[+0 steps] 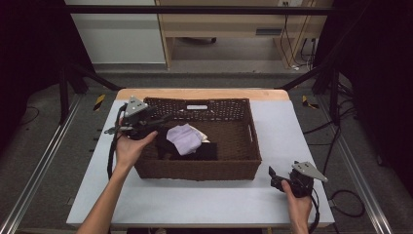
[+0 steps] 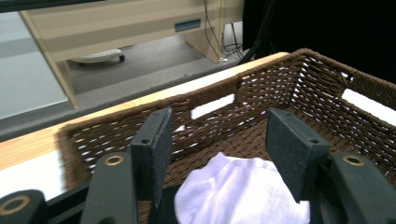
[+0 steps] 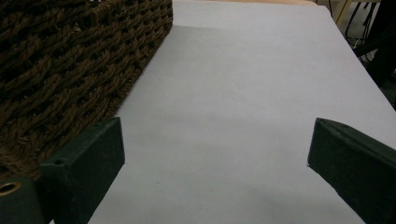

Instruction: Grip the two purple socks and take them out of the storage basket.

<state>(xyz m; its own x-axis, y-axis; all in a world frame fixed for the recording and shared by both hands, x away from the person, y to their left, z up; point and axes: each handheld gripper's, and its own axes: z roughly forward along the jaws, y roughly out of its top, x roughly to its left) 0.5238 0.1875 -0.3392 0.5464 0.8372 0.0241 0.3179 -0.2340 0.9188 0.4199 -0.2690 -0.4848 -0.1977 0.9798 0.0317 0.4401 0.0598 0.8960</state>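
Cloth (image 1: 184,138): pale lilac-white, crumpled, lying in the wicker basket (image 1: 243,165) toward its left side, atop dark garments (image 1: 207,151). Basket: brown, rectangular, at the middle of the surface (image 1: 195,204), nearer its far edge. Left gripper (image 1: 163,118): over the basket's left rim, fingers (image 2: 152,156) spread wide, holding nothing, cloth just below and between them. Right gripper (image 1: 273,174): low at the surface's near right corner, beside the basket's right wall, fingers (image 3: 88,163) wide apart, empty. Handling note: likely step is picking up the cloth; lower the left gripper onto the raised fold, keep clear of the rim and weave, and pinch the pale fabric alone, not the dark layer under it.
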